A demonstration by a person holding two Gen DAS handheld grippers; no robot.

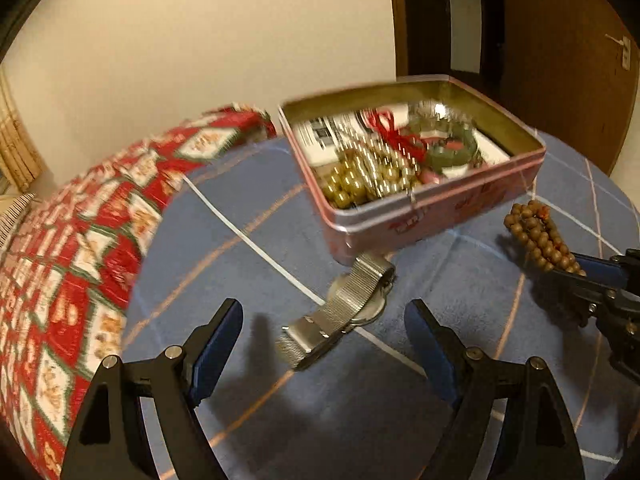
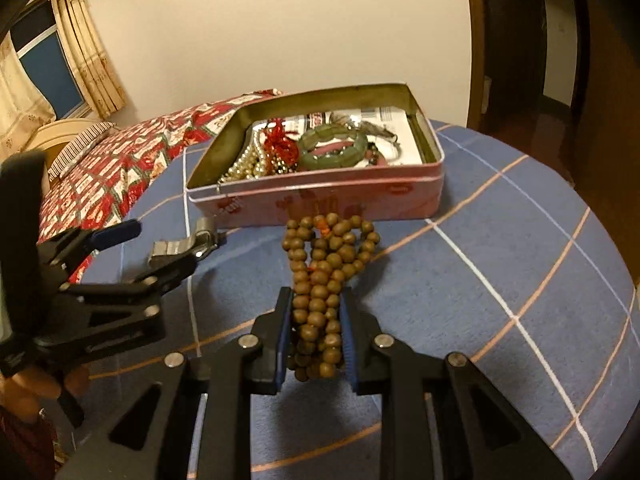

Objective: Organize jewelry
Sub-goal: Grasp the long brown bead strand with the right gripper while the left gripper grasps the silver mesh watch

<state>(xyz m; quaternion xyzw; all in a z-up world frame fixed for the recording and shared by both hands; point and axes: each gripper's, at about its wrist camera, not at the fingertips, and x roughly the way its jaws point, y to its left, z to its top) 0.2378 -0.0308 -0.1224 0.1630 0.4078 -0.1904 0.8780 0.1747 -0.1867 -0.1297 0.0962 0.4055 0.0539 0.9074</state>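
Note:
An open pink tin [image 1: 432, 216] [image 2: 320, 204] stands on the blue checked tablecloth and holds pearls, a green bangle [image 2: 334, 146], red tassels and paper. A silver mesh-band watch [image 1: 340, 312] [image 2: 188, 246] lies on the cloth just in front of the tin. My left gripper [image 1: 324, 320] is open, its fingers on either side of the watch and a little short of it. My right gripper [image 2: 316, 300] is shut on a bunch of brown wooden beads [image 2: 326, 272] [image 1: 540, 240], held just in front of the tin's near wall.
A bed with a red patterned quilt [image 1: 80, 240] [image 2: 116, 176] lies left of the table. A dark wooden door [image 1: 560, 60] is behind on the right. The table edge [image 2: 624, 272] curves away on the right.

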